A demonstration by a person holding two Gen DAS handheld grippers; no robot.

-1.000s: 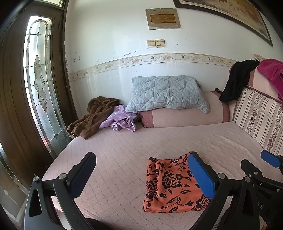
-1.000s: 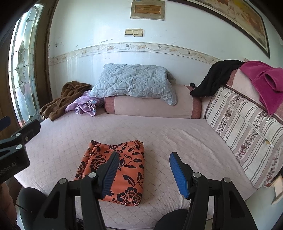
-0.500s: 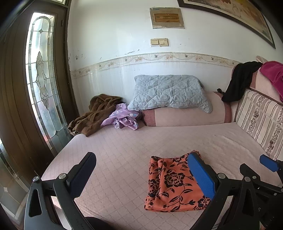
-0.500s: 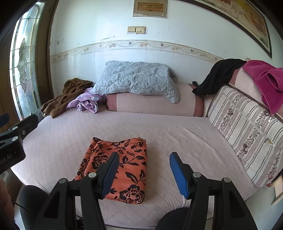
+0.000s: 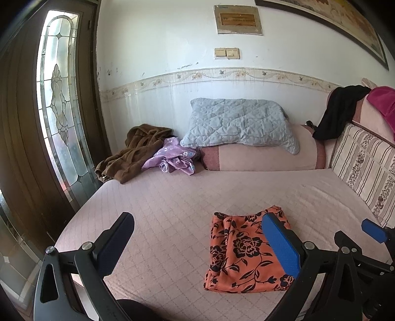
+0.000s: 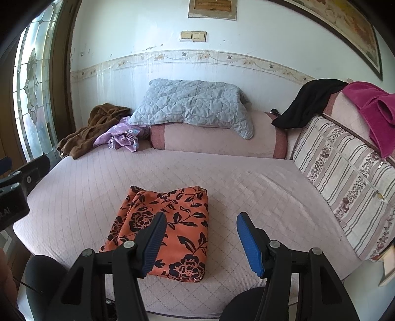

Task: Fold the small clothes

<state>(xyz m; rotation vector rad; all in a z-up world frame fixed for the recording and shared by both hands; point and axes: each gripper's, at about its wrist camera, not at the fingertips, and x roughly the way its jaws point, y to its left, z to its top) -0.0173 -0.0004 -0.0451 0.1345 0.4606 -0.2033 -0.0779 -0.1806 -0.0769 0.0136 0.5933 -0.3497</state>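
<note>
Orange cloth with black floral print [image 6: 163,227], folded into a rough rectangle, flat on the pink quilted mattress [image 6: 246,192] near its front edge; left side of the fold bunched into ridges, not squared. Left gripper [image 5: 197,242] held above the bed with jaws spread wide, nothing between them, one blue pad overlapping the cloth's right part in the left wrist view; contact not evident. Right gripper [image 6: 200,242] likewise spread and empty, left finger over the cloth's lower middle, right finger over bare mattress. Unfolded stock at the far left corner, well apart from the cloth: purple patterned garment [image 5: 172,160] beside a brown garment [image 5: 133,153], both crumpled against the wall; grey quilted pillow [image 5: 239,123] on a pink bolster [image 5: 259,158] just beside them. Black garment [image 6: 308,103] and magenta garment [image 6: 372,108] draped over the striped backrest [image 6: 345,172]. Likely hazards: a finger dragged low over the folded piece catching its loose left ridges and opening the fold; cloth close to the front edge, liable to slide off if nudged; purple garment lying partly against the brown one, so a careless pinch may lift both together. Writing: partial white lettering on the other gripper's body at the left border of the right wrist view, too cropped to read; framed wall plaque [image 5: 238,19] with text too small to read; no brand legible.
</note>
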